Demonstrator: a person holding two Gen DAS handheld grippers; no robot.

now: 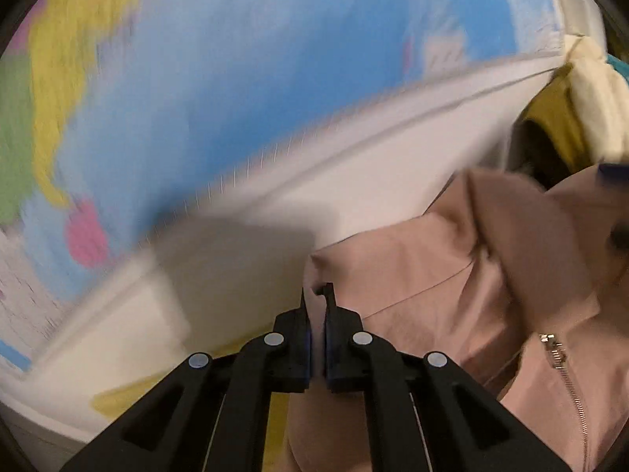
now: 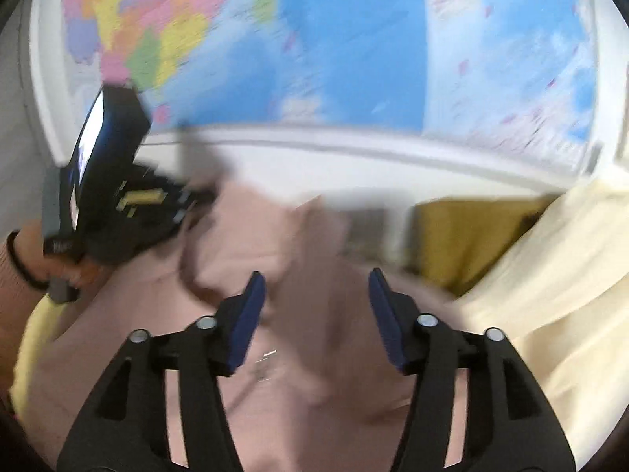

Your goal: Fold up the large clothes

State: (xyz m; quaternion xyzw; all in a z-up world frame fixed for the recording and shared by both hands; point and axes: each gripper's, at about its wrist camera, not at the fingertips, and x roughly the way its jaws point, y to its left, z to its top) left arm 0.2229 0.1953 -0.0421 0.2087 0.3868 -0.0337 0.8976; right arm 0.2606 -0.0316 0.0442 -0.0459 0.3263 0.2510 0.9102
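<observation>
The left gripper (image 1: 318, 295) has its jaws squeezed nearly together with a thin fold of the pink jacket (image 1: 452, 275) caught between the tips, so it's pinching the fabric right at an edge. The right gripper (image 2: 316, 306) is the opposite, jaws spread wide with nothing between the blue pads (image 2: 247, 314), just hanging over the middle of the same pink jacket (image 2: 314, 373).

The jacket itself is bunched up and partly lifted, not lying flat. From the left wrist view it spills to the right of the pinch point, and a metal zipper (image 1: 556, 354) runs down its lower right part. In the right wrist view a bit of zipper (image 2: 263, 358) shows just below the left pad, though it's blurry.

Left of the jacket in that view you can see the person's hand (image 2: 43, 255) gripping the handle of the other tool, with a dark band on the wrist. Right of the jacket there's a pale cream cloth (image 2: 550, 295), and between the two a mustard yellow piece (image 2: 471, 236). Those same two sit above and right of the jacket from the left wrist camera: cream cloth (image 1: 593, 90), mustard piece (image 1: 558, 118).

Behind the jacket is a white wall (image 1: 354, 157) with a big colourful world map (image 2: 354, 39) hung on it, mostly blue, all smeared by motion blur.
</observation>
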